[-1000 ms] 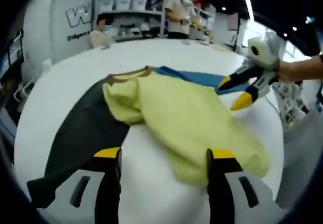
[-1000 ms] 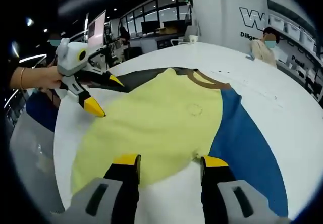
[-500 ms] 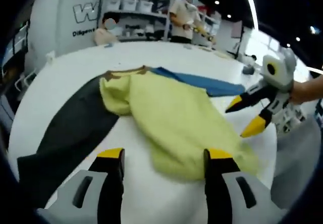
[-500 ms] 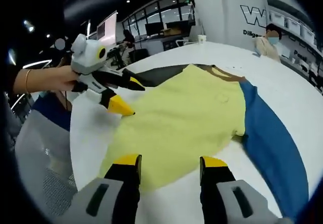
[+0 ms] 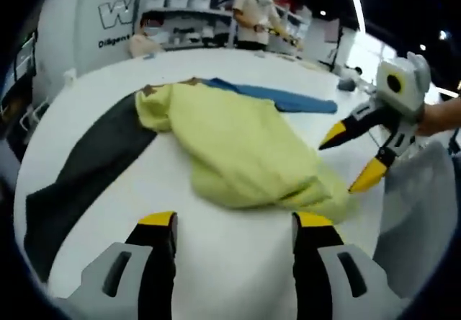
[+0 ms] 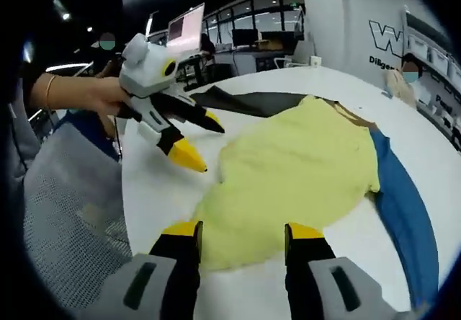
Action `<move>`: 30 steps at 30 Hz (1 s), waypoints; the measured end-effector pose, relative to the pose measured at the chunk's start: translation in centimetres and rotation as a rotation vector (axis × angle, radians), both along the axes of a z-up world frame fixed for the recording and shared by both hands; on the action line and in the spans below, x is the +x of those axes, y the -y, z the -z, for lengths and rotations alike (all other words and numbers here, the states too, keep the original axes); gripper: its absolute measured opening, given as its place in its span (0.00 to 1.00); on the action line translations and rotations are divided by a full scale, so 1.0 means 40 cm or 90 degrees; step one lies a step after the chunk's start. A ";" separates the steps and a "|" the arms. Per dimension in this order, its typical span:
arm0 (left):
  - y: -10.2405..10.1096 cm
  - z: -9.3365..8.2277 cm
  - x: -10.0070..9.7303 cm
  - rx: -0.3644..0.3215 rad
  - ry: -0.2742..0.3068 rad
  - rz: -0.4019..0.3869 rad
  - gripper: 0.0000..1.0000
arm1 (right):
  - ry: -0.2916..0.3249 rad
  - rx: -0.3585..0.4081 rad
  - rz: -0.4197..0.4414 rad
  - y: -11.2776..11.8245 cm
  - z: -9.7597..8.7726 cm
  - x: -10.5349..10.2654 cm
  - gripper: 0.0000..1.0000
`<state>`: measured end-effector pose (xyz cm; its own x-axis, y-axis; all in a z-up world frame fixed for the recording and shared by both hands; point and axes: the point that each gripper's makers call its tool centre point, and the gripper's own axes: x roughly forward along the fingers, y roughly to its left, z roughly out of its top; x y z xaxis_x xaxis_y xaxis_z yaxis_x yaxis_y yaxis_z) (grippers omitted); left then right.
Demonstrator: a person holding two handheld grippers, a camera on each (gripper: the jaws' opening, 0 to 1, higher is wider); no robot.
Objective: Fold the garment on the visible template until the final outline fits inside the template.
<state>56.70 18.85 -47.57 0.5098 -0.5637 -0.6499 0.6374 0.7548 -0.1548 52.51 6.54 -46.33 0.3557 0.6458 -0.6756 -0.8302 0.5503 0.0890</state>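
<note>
A yellow garment (image 5: 238, 143) with a brown collar (image 5: 169, 86) lies rumpled on the white table (image 5: 216, 262). It rests across a dark grey template strip (image 5: 86, 169) and a blue template strip (image 5: 277, 98). My left gripper (image 5: 234, 223) is open, a little short of the garment's near edge. My right gripper (image 5: 344, 161) comes in from the right, open, beside the garment's hem corner. In the right gripper view the garment (image 6: 295, 169) lies just ahead of my open right gripper (image 6: 241, 230), with the blue strip (image 6: 400, 205) at its right. The left gripper (image 6: 205, 145) hovers open at its left edge.
The table's rounded edge (image 6: 133, 205) runs close to both grippers, with a grey mesh chair (image 6: 65, 212) beyond it. A hand (image 6: 86, 96) holds the left gripper. People (image 5: 256, 17) and shelves (image 5: 180, 3) stand behind the table's far side.
Both views have drawn back toward the table's near edge. The garment's lower part now lies bunched up, shorter than before. Both grippers stayed open.
</note>
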 end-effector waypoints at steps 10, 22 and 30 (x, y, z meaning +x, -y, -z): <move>0.014 0.002 -0.053 0.000 -0.003 0.012 0.58 | 0.021 -0.063 -0.083 -0.033 0.053 -0.095 0.39; 0.042 0.002 -0.083 0.010 0.005 0.026 0.59 | 0.046 -0.062 -0.056 -0.001 0.052 -0.050 0.00; 0.079 0.017 -0.082 0.014 0.002 0.040 0.60 | 0.103 0.007 -0.022 -0.005 -0.111 0.038 0.00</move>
